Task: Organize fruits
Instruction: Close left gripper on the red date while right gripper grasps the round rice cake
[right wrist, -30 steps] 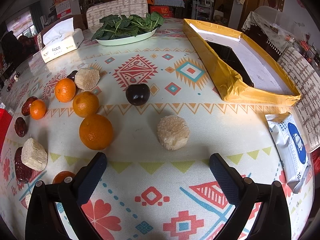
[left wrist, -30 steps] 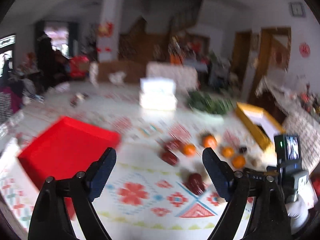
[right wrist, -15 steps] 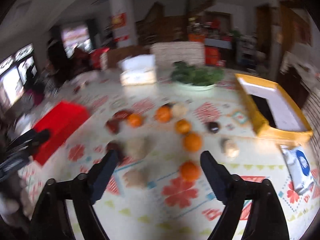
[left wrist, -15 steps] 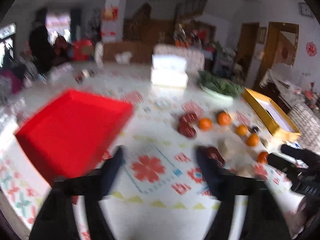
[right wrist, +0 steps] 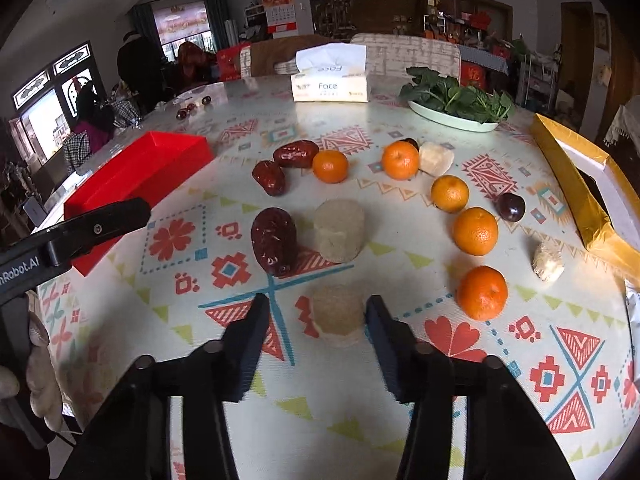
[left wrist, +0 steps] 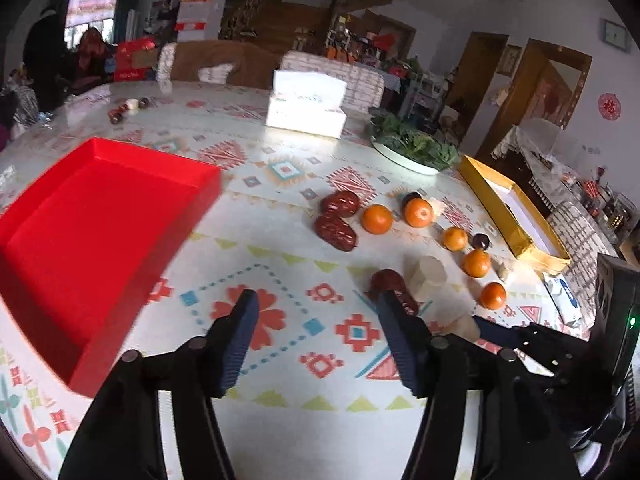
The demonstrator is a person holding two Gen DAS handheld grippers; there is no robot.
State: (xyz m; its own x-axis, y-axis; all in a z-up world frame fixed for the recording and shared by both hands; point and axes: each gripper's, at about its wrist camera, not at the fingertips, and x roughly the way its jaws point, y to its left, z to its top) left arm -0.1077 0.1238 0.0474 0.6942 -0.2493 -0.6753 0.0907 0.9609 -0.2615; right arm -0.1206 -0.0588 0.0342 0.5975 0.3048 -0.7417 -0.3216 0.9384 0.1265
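- Between the right gripper [right wrist: 314, 330]'s closing jaws, a pale fruit chunk [right wrist: 337, 314] sits flat-face-up; pads apart from it.
- Beyond lies one date [right wrist: 275, 240], long axis pointing away.
- Counted: five oranges, three dates.
- Left gripper [left wrist: 316, 322] is opening, empty.

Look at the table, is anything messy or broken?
Nothing is broken or spilled. The fruit just lies loose on the patterned tablecloth: round orange mandarins, wrinkly dark red dates and pale beige chunks. The flat red tray has no fruit in it yet.
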